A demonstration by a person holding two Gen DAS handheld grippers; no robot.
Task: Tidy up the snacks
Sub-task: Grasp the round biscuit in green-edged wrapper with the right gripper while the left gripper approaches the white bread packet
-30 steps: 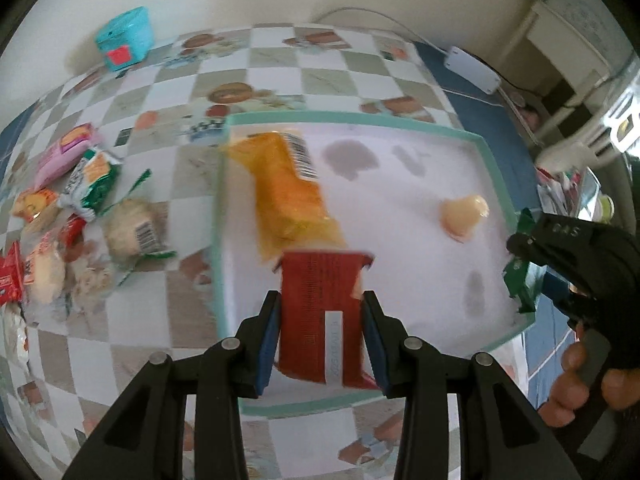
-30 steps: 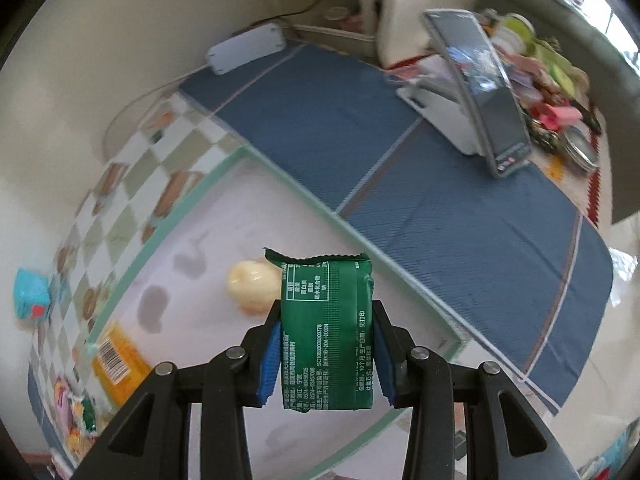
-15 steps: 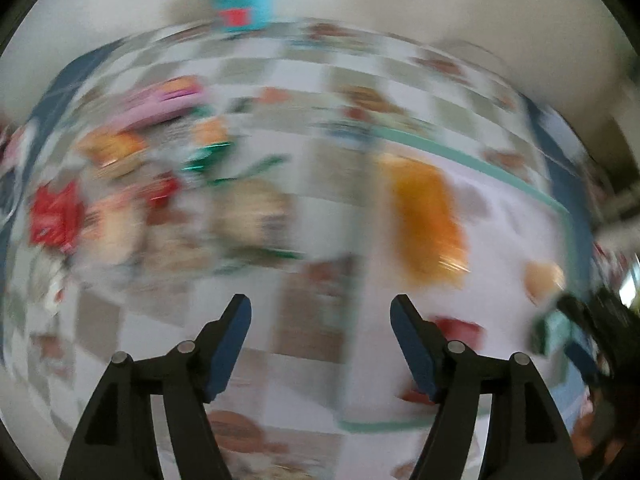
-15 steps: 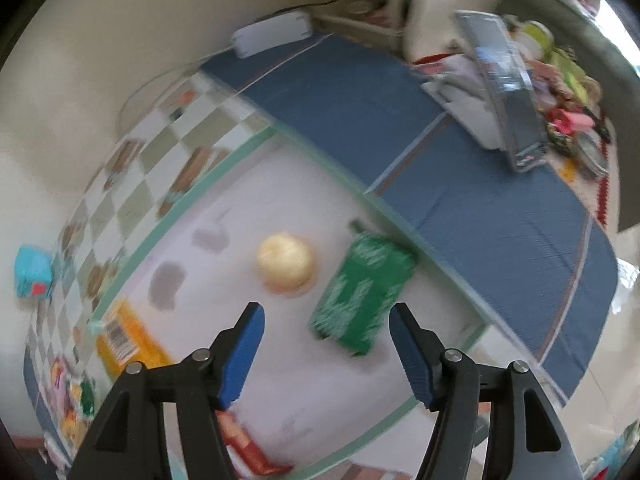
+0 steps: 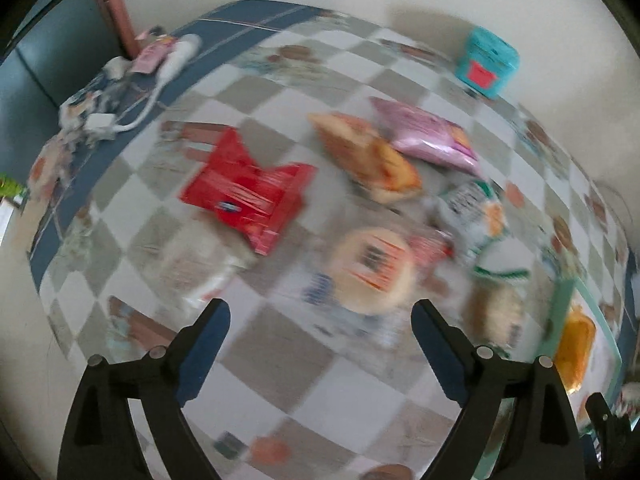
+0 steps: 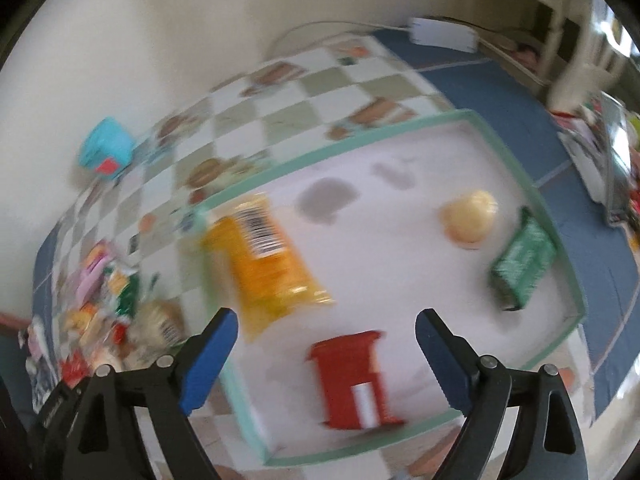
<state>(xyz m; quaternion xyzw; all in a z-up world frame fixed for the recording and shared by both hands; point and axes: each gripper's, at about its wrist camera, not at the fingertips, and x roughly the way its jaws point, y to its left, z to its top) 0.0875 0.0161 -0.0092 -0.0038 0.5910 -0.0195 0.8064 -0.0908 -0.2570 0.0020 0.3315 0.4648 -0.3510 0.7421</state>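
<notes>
A white tray with a mint rim point(image 6: 340, 142) holds an orange packet point(image 6: 268, 256), a dark red packet point(image 6: 354, 380), a green packet point(image 6: 522, 256) and a pale round bun point(image 6: 470, 218). My right gripper point(image 6: 326, 330) hovers over the tray's near side, its jaws opening with nothing between them. My left gripper point(image 5: 320, 324) hangs over the loose snack pile on the checkered cloth, jaws opening and empty. Below it lie a round wrapped cake point(image 5: 374, 270), a bright red packet point(image 5: 248, 190), an orange packet point(image 5: 366, 158) and a pink packet point(image 5: 426, 136). The left wrist view is blurred.
A teal box point(image 5: 488, 62) stands by the wall. Cables and a white plug point(image 5: 100, 122) lie on the blue cloth at the far left. A white power strip point(image 6: 444, 34), a chair and clutter sit behind the tray. The tray's corner point(image 5: 564, 300) shows at the right.
Both grippers let go of their packets, the dark red and the green, which now lie in the tray. Both jaws widened. The left gripper swung left over the snack pile; the right shifted left too.
</notes>
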